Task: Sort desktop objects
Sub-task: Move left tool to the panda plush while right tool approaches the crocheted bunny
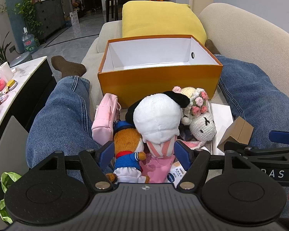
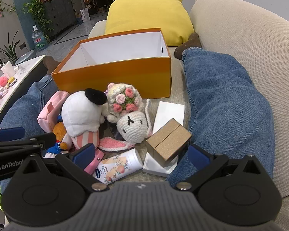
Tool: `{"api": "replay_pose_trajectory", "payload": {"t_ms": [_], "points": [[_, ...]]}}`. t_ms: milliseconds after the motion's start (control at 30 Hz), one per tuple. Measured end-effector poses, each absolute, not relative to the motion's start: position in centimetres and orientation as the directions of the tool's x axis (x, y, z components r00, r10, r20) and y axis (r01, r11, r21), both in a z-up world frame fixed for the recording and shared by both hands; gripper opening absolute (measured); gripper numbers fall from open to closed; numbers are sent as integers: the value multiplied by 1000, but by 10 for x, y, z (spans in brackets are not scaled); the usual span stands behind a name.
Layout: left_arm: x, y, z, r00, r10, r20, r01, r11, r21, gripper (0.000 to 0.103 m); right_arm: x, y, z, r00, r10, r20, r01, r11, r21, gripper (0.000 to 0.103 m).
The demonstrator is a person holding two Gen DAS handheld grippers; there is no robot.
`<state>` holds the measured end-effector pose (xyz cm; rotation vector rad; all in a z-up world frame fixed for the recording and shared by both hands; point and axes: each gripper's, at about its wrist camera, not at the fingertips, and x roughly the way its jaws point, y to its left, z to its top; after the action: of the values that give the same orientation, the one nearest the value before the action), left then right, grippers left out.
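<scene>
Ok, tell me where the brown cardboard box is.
In the right wrist view, the brown cardboard box sits right of the crochet bunny, atop a white box.

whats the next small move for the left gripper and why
Probably ease the open left hand-held gripper forward and close on the white plush with black ear: it lies straight ahead between the jaws, and the empty orange cardboard box waits just beyond.

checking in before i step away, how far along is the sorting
Nothing looks done: the orange box shows only its bare white inside. In hand: nothing; the left gripper is open around the white plush, the right gripper open over the lotion tube. Left: the whole pile, including the crochet doll.
</scene>
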<state>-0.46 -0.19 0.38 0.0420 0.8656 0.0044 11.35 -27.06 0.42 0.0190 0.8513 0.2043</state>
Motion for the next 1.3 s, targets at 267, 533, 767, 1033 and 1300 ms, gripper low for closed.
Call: {"api": "replay_pose_trajectory", "payload": {"t_ms": [267, 533, 767, 1033, 1300], "points": [[-5, -2, 3, 648, 22, -761, 13, 999, 40, 79, 113, -271, 4, 639, 188, -746, -171, 980, 100, 102], [-6, 0, 4, 646, 23, -763, 10, 999, 39, 78, 115, -269, 4, 635, 195, -747, -179, 978, 104, 102], [2, 9, 2, 627, -18, -779, 21, 1000, -6, 72, 127, -265, 3, 602, 269, -752, -234, 960, 156, 88], [22, 6, -5, 605, -112, -789, 70, 994, -87, 69, 160, -260, -5, 541, 302, -785, -304, 940, 153, 52], [58, 0, -32, 510, -126, -851, 40, 992, -123, 69, 201, -250, -26, 451, 330, -829, -474, 876, 90, 50]]}}
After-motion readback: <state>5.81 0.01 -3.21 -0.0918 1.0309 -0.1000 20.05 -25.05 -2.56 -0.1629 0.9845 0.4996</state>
